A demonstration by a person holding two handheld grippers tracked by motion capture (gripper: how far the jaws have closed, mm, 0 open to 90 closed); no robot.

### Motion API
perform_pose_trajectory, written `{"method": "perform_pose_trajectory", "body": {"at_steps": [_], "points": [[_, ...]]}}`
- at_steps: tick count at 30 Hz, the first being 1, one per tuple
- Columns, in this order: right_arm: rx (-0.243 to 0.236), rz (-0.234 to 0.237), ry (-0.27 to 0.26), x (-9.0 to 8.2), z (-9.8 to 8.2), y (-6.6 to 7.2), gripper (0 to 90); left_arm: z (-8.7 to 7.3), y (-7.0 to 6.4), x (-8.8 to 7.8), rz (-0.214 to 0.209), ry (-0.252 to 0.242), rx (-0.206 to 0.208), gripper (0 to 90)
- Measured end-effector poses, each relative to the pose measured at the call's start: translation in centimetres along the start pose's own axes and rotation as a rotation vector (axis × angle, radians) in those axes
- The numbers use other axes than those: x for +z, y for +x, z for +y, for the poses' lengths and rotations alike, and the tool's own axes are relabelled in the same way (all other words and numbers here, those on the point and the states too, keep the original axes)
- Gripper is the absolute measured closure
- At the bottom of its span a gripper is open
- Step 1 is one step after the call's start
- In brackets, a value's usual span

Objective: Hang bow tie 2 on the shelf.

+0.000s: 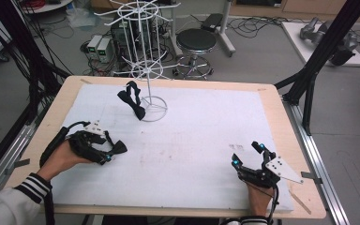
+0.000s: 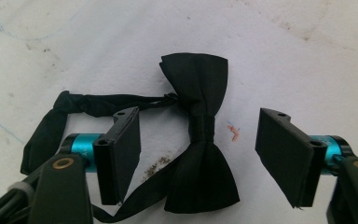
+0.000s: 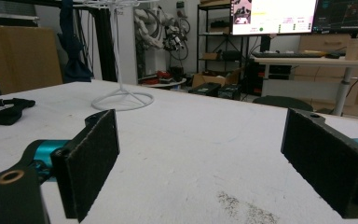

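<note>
left tool over a bow tie, right tool idle

the left tool (image 1: 111,151) sits low over the near left part of the white-covered desk (image 1: 201,140), held in the person's left hand (image 1: 63,157). a black bow tie (image 2: 200,135) lies flat on the white cover right between its jaws. in the left gripper view the jaws stand apart on either side of the tie, with white cover showing between each pad and the cloth, so the tool is released and nothing is grasped. the tie's knot is about midway between the pads, one wing pointing away from the tool and the other toward it. its thin strap (image 2: 74,112) loops off to the side and passes behind one pad.

a second black bow tie (image 1: 132,100) lies farther back on the desk, touching the round base of a white wire rack (image 1: 151,79).

the right tool (image 1: 249,155) rests on the near right part of the desk in the right hand (image 1: 258,197), well apart from both ties. its jaws are spread wide with only bare cover between them, so it too is released
</note>
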State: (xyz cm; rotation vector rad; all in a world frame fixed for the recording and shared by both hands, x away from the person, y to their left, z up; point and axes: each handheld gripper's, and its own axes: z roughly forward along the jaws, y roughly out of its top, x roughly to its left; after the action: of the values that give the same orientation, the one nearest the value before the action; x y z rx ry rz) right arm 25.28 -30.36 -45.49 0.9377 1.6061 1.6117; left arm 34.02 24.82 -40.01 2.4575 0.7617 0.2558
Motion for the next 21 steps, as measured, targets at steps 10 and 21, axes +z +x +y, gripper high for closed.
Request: {"method": "perform_pose_trajectory", "body": {"at_steps": [10, 21], "points": [[-0.002, -0.001, -0.001, 0.0, 0.0, 0.0, 10.8, 0.2, -0.1, 0.8, -0.004, 0.068, 0.002, 42.0], [-0.005, -0.001, 0.0, 0.0, 0.0, 0.0, 10.8, 0.6, -0.1, 1.7, -0.017, 0.126, -0.001, 50.8]]}}
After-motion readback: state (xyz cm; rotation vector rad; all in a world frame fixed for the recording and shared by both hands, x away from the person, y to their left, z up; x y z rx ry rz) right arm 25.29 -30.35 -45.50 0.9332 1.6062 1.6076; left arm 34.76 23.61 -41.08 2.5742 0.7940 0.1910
